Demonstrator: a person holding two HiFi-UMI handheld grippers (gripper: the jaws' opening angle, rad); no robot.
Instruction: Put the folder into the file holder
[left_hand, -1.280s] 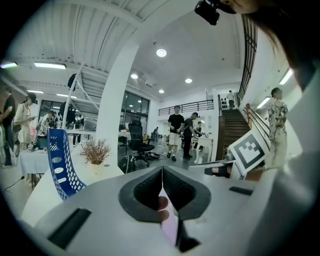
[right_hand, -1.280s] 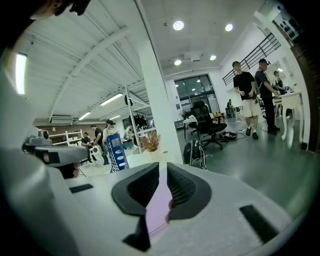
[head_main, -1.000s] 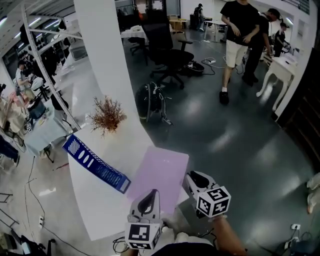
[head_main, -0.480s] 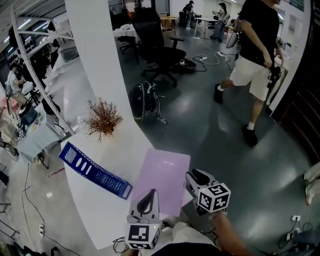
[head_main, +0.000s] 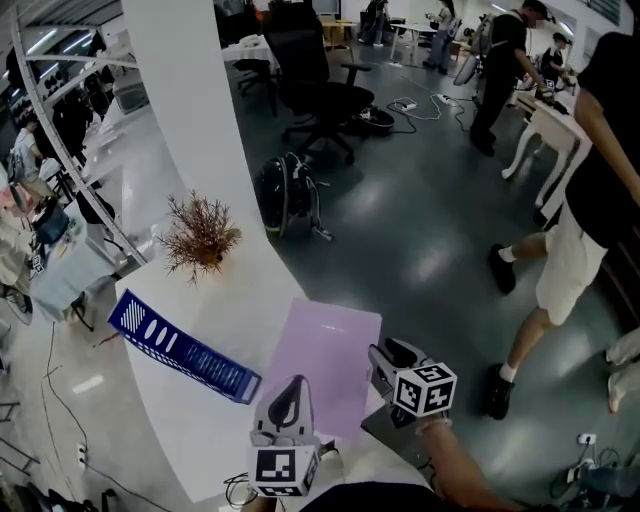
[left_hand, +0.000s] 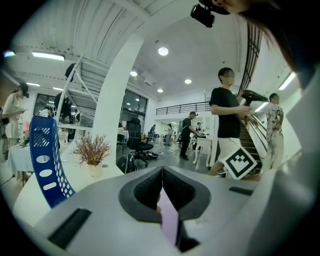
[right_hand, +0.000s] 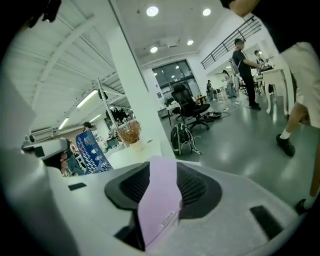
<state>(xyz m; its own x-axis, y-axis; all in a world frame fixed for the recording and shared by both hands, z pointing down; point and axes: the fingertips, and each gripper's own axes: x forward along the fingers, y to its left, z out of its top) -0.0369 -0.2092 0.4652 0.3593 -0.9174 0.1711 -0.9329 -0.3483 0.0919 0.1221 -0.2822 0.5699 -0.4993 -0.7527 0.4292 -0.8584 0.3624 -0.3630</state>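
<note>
While the pink folder (head_main: 328, 355) is lying flat on the surface (head_main: 185, 405) beside the file holder (head_main: 180, 345), the left tool (head_main: 291, 398) is clamping its near edge; the right tool (head_main: 384, 356), its jaws just opening, is straddling it loosely. Insertion is not yet beginning.

— Where's the folder (head_main: 328, 360)?
— On the table (head_main: 185, 425), by its right edge, toward the near end.
— And the file holder (head_main: 185, 350)?
— Just left of it, reaching toward the left edge. The plant (head_main: 200, 235) stands behind both, at the far end.
</note>
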